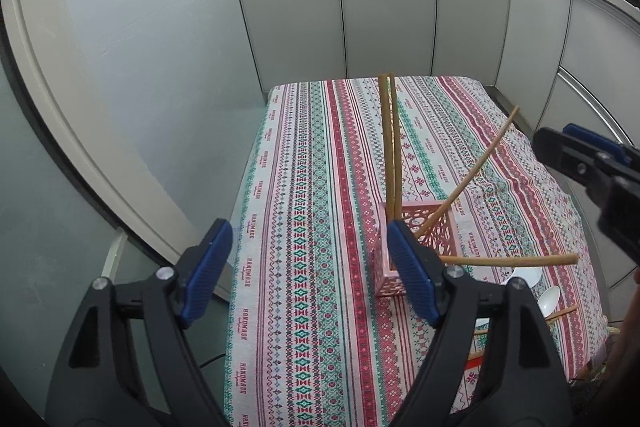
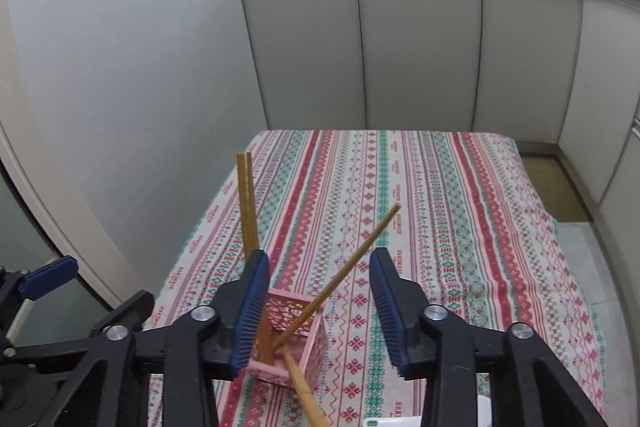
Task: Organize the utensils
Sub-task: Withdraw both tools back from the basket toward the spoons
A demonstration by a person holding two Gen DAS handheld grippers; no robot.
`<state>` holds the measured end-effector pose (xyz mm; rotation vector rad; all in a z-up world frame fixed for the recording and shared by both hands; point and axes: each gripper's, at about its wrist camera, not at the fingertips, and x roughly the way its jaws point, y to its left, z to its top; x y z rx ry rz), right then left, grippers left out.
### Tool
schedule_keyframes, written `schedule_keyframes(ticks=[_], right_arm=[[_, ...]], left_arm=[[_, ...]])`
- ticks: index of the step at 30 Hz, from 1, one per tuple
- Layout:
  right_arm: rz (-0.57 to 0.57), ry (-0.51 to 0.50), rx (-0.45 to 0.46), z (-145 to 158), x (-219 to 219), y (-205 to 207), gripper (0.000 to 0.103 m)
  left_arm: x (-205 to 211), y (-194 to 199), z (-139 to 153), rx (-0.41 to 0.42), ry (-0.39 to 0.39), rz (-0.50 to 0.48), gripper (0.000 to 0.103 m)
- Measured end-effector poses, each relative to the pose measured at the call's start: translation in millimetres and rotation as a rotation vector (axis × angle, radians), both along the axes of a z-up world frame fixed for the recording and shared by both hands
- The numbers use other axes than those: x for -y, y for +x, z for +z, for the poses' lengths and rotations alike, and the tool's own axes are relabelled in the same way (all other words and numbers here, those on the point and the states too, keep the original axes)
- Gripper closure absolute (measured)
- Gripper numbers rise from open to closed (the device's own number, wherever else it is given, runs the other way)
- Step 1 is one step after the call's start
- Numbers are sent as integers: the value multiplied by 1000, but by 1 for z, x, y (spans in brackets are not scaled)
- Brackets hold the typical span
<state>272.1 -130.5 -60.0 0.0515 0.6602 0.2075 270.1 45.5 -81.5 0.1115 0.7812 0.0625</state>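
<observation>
Four chopsticks [image 2: 248, 203] in pink holder [image 2: 304, 339]

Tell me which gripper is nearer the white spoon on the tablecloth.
Can't tell for sure; probably the right. The white spoon lies right of the left gripper, past the pink basket. The right gripper comes in from that side, but its view doesn't show the spoon.

Word "HANDMADE" printed repeatedly along pale stripes of tablecloth [image 1: 304, 227], running lengthwise left of pink holder [image 1: 424, 227]. Smaller line beneath each: unreadable. Counter bottle labels beyond tablecloth: too blurred.
</observation>
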Motion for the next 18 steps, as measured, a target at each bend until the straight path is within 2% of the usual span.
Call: schedule_keyframes(ticks=[9, 14, 18], right_arm=[[-16, 47, -12, 14, 25, -21, 43], [-27, 43, -43, 15, 37, -29, 37], [-34, 36, -75, 11, 45, -35, 33]], left_arm=[[9, -14, 6, 21, 25, 15, 15], [13, -20, 6, -3, 16, 22, 5], [19, -27, 3, -11, 34, 57, 2]])
